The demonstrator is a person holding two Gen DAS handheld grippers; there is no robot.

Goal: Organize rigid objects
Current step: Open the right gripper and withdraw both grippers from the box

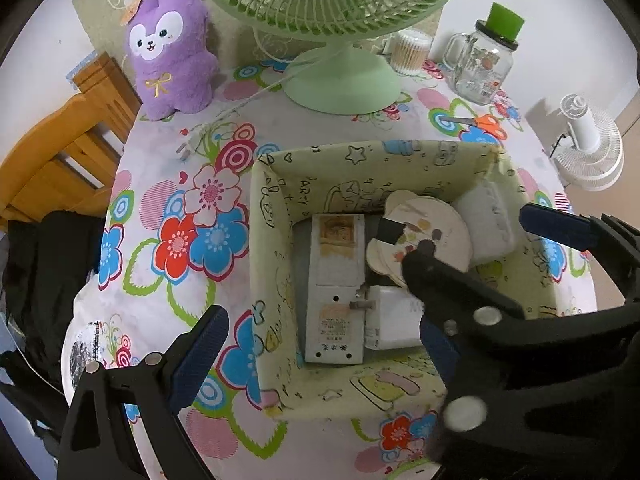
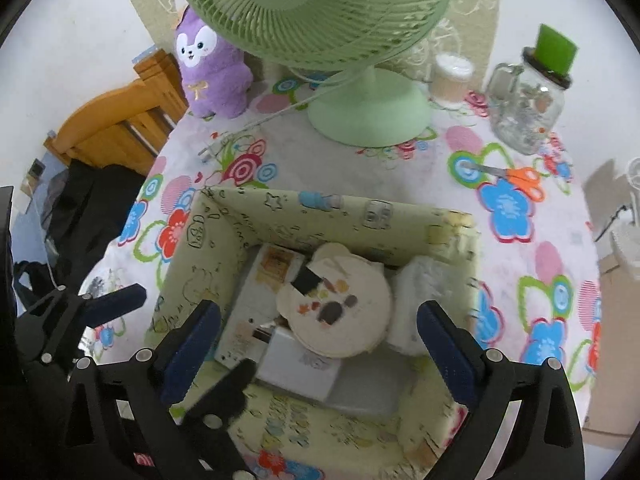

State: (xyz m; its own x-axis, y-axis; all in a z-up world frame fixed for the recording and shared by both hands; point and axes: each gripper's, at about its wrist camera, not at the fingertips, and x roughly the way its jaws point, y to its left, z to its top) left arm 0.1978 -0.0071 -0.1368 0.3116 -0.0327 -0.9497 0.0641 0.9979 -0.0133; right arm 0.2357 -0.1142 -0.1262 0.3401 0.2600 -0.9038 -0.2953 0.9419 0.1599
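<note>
Right hand-held gripper [image 2: 318, 328], jaws spread wide and empty, above round coasters [image 2: 340, 308] inside storage box [image 2: 320, 208], frame centre; left hand-held gripper [image 1: 320, 340] likewise open.

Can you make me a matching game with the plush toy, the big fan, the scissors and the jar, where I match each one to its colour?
Things:
1. plush toy
2. fan
3. scissors
4. jar

Colours:
A. clear glass with a bright green top
B. purple with a white face
C. orange handles
D. pale green all over

Right pairs: 1-B, 2-D, 3-C, 4-A
</note>
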